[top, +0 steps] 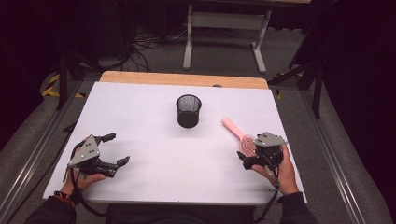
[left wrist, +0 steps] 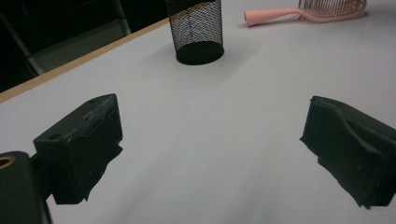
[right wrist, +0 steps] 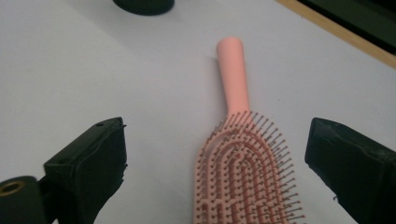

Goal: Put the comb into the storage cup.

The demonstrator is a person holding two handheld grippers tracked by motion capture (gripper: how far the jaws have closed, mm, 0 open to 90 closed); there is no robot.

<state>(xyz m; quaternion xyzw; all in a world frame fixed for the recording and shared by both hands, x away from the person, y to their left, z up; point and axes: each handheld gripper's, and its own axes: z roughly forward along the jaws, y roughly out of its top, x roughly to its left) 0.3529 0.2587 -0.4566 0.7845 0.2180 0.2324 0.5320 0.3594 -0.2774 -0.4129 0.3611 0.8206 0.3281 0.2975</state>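
1. Left gripper (top: 115, 149) held low over the near-left part of the white table (top: 154, 154), jaws spread wide with nothing between them, pointing toward the table's middle.
2. Right gripper (top: 246, 156) held over the near-right part of the table, jaws likewise spread wide and gripping nothing, set astride the head of the pink hairbrush (right wrist: 243, 177) without touching it.
3. Lying flat, bristles up, on the right side of the table: the hairbrush (top: 240, 135), head toward the person and partly under the right gripper, handle pointing away toward the far middle.
4. Standing upright near the table's centre, somewhat toward the far edge: a black mesh cup (top: 188, 111), well apart from both grippers and near the brush handle's tip but not touching it.
5. Seen from the left gripper view: mesh cup (left wrist: 196, 30) ahead, hairbrush (left wrist: 303, 11) beyond it to the right.
6. Along the far edge of the table: a bare wooden strip (top: 182, 78).
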